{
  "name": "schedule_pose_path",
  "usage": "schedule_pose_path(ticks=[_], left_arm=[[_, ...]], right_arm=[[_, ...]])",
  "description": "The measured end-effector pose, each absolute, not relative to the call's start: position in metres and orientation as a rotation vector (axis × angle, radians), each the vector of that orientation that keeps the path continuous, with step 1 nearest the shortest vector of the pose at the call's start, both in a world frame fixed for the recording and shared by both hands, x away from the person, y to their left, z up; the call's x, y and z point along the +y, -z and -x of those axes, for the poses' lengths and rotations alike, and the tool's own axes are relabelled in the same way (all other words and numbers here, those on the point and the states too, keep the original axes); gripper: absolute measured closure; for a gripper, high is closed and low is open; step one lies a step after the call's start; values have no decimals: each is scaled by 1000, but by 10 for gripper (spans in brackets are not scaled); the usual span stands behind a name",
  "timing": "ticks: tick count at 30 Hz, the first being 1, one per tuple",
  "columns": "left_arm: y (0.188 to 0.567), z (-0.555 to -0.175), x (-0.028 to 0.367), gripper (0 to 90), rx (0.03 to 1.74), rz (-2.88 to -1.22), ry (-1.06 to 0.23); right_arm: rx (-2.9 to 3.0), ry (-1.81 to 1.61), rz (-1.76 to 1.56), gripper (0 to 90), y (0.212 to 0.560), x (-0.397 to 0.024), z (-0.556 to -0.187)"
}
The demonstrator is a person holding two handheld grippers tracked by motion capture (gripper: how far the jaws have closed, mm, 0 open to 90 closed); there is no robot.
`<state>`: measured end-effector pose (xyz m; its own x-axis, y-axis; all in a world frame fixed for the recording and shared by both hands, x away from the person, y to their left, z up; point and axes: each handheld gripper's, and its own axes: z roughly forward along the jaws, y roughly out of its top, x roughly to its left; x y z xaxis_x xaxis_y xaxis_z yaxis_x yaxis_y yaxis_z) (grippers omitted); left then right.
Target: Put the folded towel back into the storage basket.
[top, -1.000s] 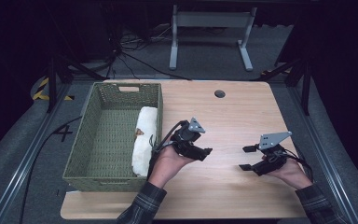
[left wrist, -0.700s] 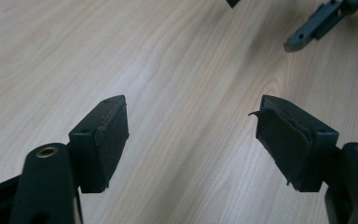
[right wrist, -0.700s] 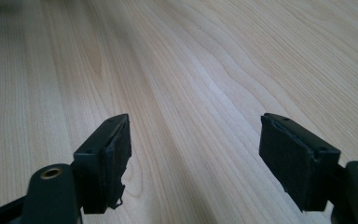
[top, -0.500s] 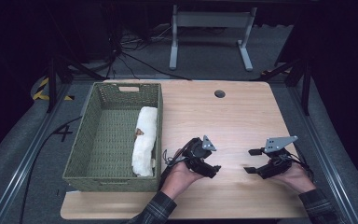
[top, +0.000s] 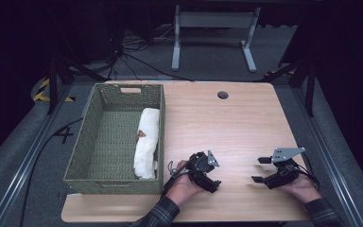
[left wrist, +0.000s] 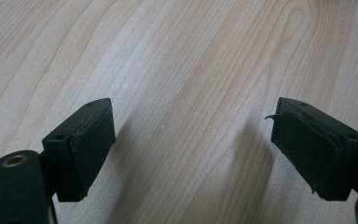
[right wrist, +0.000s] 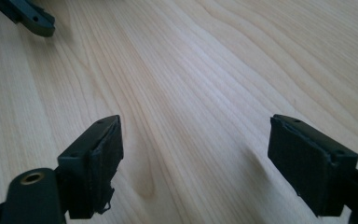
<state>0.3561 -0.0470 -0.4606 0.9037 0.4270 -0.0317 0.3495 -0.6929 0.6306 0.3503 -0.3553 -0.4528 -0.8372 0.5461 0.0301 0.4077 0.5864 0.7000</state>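
Observation:
My left gripper [top: 211, 177] hangs low over the wooden table [top: 227, 123] near its front edge, just right of the basket. In the left gripper view, my left gripper [left wrist: 191, 130] is open with bare wood between its pads. My right gripper [top: 261, 170] sits at the front right, also open; in the right gripper view, my right gripper [right wrist: 196, 140] has nothing between its pads. Both pairs of jaws have just been opening. A green woven basket [top: 101, 142] stands at the table's left, with a rolled white towel [top: 146, 142] lying along its right wall.
A round cable hole [top: 223, 95] lies at the table's far middle. A white stand [top: 212, 33] is on the floor beyond the table. A dark part of the other gripper [right wrist: 28, 16] shows at the top left of the right gripper view.
Both hands have come down and toward the near edge of the table. The left gripper has moved away from the basket's side. Both pairs of jaws stand wider.

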Motion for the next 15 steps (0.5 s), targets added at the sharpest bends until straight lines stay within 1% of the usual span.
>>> schedule_pose_path(ticks=[4,7,10,15], left_arm=[[465,-357,-46,125,548,-2396,-179],[467,-356,-48,90,538,-2389,-183],[470,-356,-48,51,521,-2376,-188],[474,-355,-47,17,501,-2339,-191]], right_arm=[[2605,-1072,-796,182,460,-362,-349],[2584,-1054,-785,177,464,-364,-350],[2557,-1065,-778,150,466,-365,-351],[2552,-1085,-783,126,468,-366,-351]])
